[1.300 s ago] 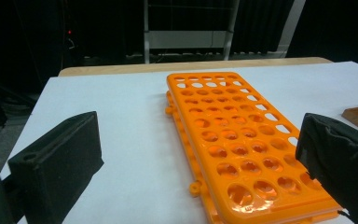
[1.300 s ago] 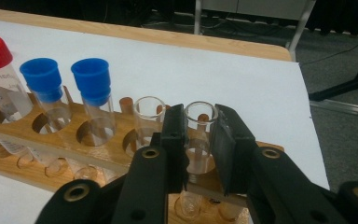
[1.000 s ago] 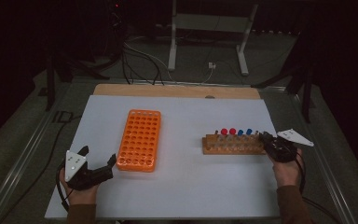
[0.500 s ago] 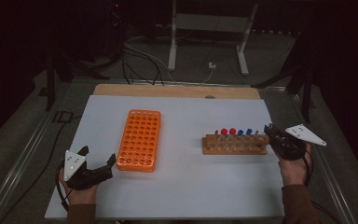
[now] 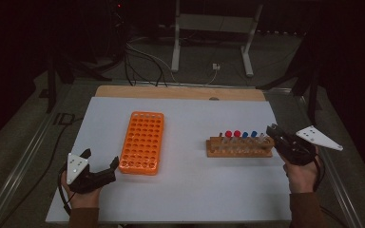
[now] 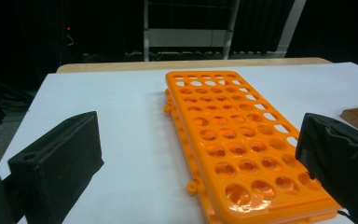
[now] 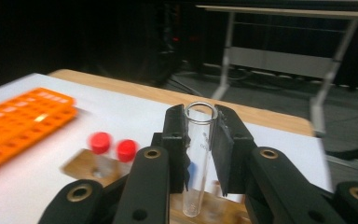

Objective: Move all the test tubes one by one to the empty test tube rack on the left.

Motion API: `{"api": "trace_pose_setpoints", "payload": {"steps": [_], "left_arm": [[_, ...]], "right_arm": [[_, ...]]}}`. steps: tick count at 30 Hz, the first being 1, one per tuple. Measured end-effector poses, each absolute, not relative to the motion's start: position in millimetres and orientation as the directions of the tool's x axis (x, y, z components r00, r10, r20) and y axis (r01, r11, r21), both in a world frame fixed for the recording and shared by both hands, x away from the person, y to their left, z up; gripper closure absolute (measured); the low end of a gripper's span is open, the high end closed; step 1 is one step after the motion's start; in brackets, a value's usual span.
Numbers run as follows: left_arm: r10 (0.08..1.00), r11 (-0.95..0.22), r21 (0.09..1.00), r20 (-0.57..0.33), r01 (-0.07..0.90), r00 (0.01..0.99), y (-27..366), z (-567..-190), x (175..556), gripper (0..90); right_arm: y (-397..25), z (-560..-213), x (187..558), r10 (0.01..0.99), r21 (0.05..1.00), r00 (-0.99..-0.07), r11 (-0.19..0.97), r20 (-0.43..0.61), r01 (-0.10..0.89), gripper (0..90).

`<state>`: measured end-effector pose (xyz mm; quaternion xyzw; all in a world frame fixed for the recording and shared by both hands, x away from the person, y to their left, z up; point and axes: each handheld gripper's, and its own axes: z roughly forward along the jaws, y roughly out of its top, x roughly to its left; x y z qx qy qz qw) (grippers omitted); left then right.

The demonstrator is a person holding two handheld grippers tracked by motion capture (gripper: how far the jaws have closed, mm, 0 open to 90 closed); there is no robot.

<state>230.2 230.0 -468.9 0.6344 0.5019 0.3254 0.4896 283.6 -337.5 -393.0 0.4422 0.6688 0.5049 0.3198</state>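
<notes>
Right gripper (image 7: 200,140) clamped on a clear, uncapped glass test tube (image 7: 197,158), tube upright between the two black jaws, open rim above the jaw tips, rounded bottom hanging free just over the wooden rack (image 5: 240,146). In the high view, right gripper (image 5: 278,137) at the right end of that wooden rack, held up by the person's right hand (image 5: 300,172). Red-capped tubes (image 5: 233,135) and blue-capped tubes (image 5: 249,136) standing in the wooden rack. Left gripper (image 5: 100,164) low over the white table (image 5: 190,190), near the front-left corner of the orange rack (image 5: 143,141), jaws spread wide and holding nothing. Orange rack (image 6: 242,144) flat on the table, every visible hole empty, well apart from the wooden rack.
</notes>
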Motion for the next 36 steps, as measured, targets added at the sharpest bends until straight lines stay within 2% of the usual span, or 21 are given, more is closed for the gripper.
{"api": "trace_pose_setpoints", "payload": {"steps": [6,15,21,29,36], "left_arm": [[0.944,-0.028,0.947,-0.08,0.319,0.32,223,-462,232,1.2],[0.896,-0.077,0.954,-0.061,0.29,0.441,192,-443,239,1.2],[0.825,-0.086,0.951,-0.099,0.296,0.557,150,-435,254,2.8],[0.722,-0.181,0.945,-0.059,0.271,0.69,82,-432,272,5.5],[0.625,-0.243,0.929,-0.07,0.279,0.778,31,-441,278,13.3]], "right_arm": [[-314,-394,281,0.879,0.958,-0.476,0.125,0.014,0.26,76.3],[-288,-402,279,0.837,0.951,-0.547,0.158,0.015,0.267,76.3],[-273,-412,281,0.801,0.944,-0.596,0.146,0.063,0.296,76.3],[-249,-420,279,0.756,0.935,-0.651,0.18,0.068,0.307,76.2],[-234,-421,277,0.727,0.932,-0.683,0.194,0.073,0.306,76.2]]}}
